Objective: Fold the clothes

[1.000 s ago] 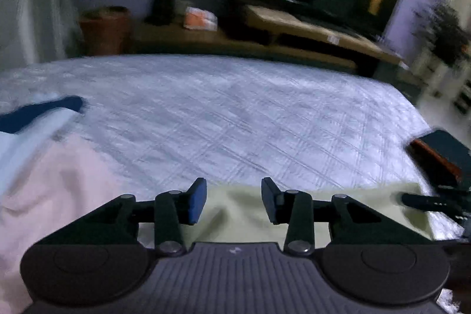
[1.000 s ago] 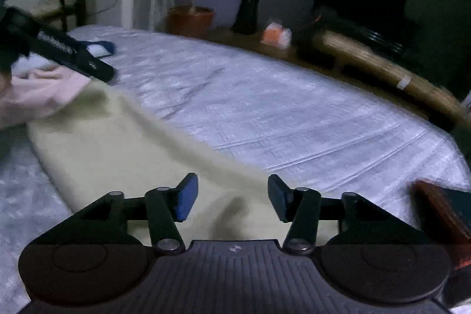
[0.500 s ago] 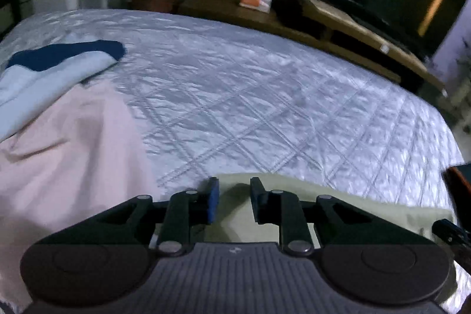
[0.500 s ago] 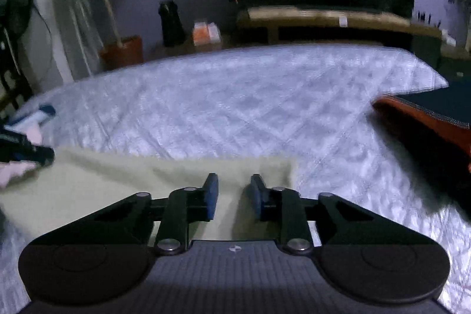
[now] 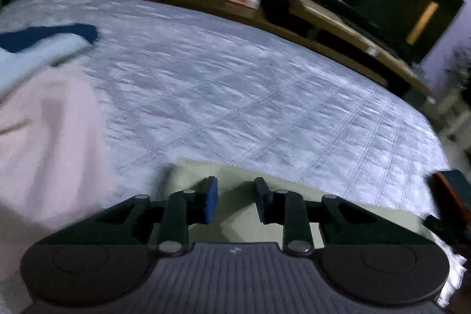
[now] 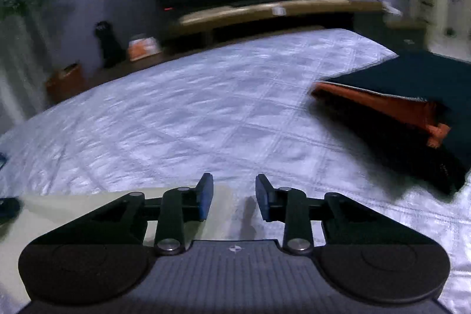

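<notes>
Bed (image 5: 265,96) view swung since a second back: both claws had rolled and dropped over the olive cloth (image 5: 235,190), lying flat at the near edge, long axis left-right. Left claw (image 5: 235,197) stood apart, unclamped over its left corner; right claw (image 6: 234,196) was opening, straddling its right edge, so release or regrip, likely.

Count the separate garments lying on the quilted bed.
5: pale green cloth under the grippers, pink garment and light-blue-and-navy one left, dark one over orange one right. More may be hidden.
</notes>
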The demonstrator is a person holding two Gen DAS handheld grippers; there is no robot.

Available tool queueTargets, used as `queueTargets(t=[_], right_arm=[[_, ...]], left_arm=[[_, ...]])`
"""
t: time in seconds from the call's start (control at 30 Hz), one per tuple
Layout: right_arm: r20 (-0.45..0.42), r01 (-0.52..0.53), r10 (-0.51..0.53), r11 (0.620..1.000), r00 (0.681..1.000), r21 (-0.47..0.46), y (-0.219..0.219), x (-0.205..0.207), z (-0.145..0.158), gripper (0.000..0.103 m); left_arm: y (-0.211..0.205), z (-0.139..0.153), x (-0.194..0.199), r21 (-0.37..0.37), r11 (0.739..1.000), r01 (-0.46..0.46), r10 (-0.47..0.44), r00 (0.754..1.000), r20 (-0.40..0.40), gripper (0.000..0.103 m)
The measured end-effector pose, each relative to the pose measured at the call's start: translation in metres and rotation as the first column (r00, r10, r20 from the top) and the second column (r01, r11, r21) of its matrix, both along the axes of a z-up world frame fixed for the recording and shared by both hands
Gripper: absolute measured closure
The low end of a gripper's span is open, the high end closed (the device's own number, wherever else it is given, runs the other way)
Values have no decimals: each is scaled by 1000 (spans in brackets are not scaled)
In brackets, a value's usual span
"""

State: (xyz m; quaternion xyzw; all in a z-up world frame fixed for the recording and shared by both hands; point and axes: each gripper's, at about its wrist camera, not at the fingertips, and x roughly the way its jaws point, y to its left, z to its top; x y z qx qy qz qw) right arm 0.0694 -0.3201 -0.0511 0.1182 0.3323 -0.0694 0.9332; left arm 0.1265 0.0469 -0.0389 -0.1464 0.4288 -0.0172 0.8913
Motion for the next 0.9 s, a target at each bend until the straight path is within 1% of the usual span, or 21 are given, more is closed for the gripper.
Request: queueTargets(t=[0.07,0.1,0.13,0.17,0.2,0.23,0.27,0.33,0.37,0.4,0.43,0.5,0.57,0.63,0.67,0.7,0.73,0.77,0.8,0.83,0.9], right_arm=[[26,-6,7,1000,1000,-25,2,-7,5,63],[66,-61,63,998,996,-31,11,-12,12,63],[93,-126,131,991,987,-53,22,-18,18,54],[111,-213,224,972,968,-98,41,-23,24,47],[118,-292,311,944,943,-156,60,-31,28,33],[116,-380,409,900,905,-212,81,-41,30,29],[107,-464,504,845,857,-267,101,-52,31,30],[67,-602,667,708,742,-369,141,-75,30,30],[38,-656,732,631,680,-413,160,-86,28,29],[10,-688,774,568,633,-452,175,-96,25,26],[-20,-704,797,520,603,-484,190,-102,20,26],[-67,-722,806,487,589,-492,204,-98,12,26],[-95,-723,790,498,606,-479,212,-86,8,26],[-149,-748,783,493,604,-444,217,-74,-1,28],[-163,-752,784,482,600,-450,219,-75,-4,29],[-176,-755,785,469,594,-458,221,-77,-7,33],[-171,-758,793,459,585,-464,222,-80,-9,38],[-176,-761,797,448,578,-470,222,-81,-10,41],[-171,-763,804,439,569,-475,222,-83,-11,50],[-171,-767,809,434,563,-472,223,-83,-11,62],[-162,-768,808,446,566,-460,222,-81,-8,66]], left_arm=[[10,3,-5,-20,999,-31,31,1000,-3,79],[14,6,-8,-30,999,-39,39,999,-1,79],[16,10,-12,-36,998,-44,44,999,4,76],[21,15,-16,-41,998,-56,57,998,6,70],[26,19,-19,-47,996,-71,71,997,6,65],[31,24,-22,-52,995,-85,86,996,7,60],[36,28,-26,-58,993,-100,100,995,7,60],[49,36,-34,-88,987,-135,137,991,9,60],[56,39,-39,-105,983,-154,155,988,10,60],[63,43,-43,-125,976,-176,178,984,5,60],[69,45,-48,-151,967,-204,205,979,-8,59],[81,45,-59,-201,946,-255,252,967,-44,57],[88,41,-70,-244,922,-299,286,954,-91,56],[90,35,-78,-274,909,-314,289,949,-128,56],[89,32,-82,-283,906,-315,284,948,-143,56],[88,30,-85,-288,905,-312,279,948,-152,56],[86,27,-88,-292,905,-310,273,949,-159,56],[84,25,-90,-301,901,-312,272,948,-167,56],[83,22,-92,-313,896,-315,271,946,-175,56],[81,18,-95,-336,884,-325,276,943,-186,56],[77,8,-100,-389,852,-350,288,934,-210,54]])
